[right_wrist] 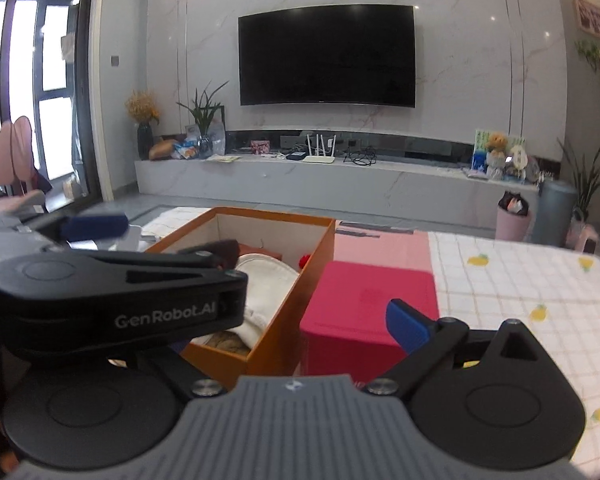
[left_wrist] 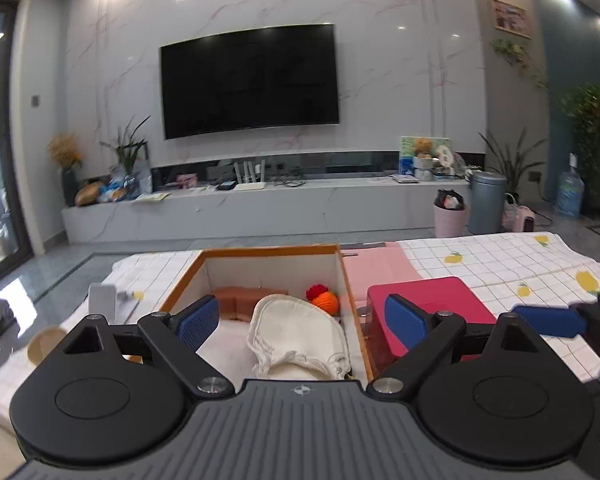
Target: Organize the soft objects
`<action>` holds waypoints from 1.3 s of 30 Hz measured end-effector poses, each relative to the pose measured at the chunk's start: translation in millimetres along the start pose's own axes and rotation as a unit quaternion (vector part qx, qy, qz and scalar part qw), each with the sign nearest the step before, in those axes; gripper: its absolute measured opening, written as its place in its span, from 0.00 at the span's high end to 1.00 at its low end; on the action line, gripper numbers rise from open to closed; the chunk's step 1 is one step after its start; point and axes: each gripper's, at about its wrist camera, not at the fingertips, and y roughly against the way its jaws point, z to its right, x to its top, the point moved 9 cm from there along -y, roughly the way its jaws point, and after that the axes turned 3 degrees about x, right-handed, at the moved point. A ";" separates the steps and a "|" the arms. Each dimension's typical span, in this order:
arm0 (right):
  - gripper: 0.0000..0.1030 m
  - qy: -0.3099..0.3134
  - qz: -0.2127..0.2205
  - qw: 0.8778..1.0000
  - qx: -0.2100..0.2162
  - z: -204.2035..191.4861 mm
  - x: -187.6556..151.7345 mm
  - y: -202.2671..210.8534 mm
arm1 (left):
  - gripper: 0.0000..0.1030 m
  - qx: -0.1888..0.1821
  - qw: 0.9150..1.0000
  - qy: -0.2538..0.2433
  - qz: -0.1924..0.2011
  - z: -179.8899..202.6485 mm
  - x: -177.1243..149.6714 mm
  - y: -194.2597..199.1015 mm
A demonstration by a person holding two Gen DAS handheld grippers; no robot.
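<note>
An orange box (left_wrist: 276, 251) with white inner walls stands on the table in front of my left gripper (left_wrist: 302, 322). In it lie a white cloth mitt (left_wrist: 300, 332), a brown spongy block (left_wrist: 240, 300) and a red-and-orange knitted ball (left_wrist: 326, 300). The left gripper hovers open over the box's near end, with the mitt below its blue pads (left_wrist: 198, 320). In the right wrist view, the left gripper's body (right_wrist: 120, 292) hides the left finger of my right gripper (right_wrist: 300, 324). The right gripper is open above the box wall (right_wrist: 292, 320) and a pink-red lidded box (right_wrist: 372, 300).
The table wears a white checked cloth with lemon prints (left_wrist: 500, 264) and a pink cloth (left_wrist: 376, 268) behind the red box. A white object (left_wrist: 104, 300) and a round wooden piece (left_wrist: 46, 344) sit to the left of the orange box. Beyond the table are the floor and a TV cabinet.
</note>
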 end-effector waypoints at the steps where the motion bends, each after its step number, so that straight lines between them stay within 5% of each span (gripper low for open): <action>1: 0.06 -0.005 0.000 1.000 0.004 1.2 -2.4 -0.3 | 0.00 0.005 1.000 0.007 -0.001 -1.6 -1.9 0.6; 39: 0.07 -0.028 -0.033 0.999 0.002 13.8 -36.3 -16.9 | 0.00 -0.037 0.999 -0.016 -0.010 17.8 -27.6 6.7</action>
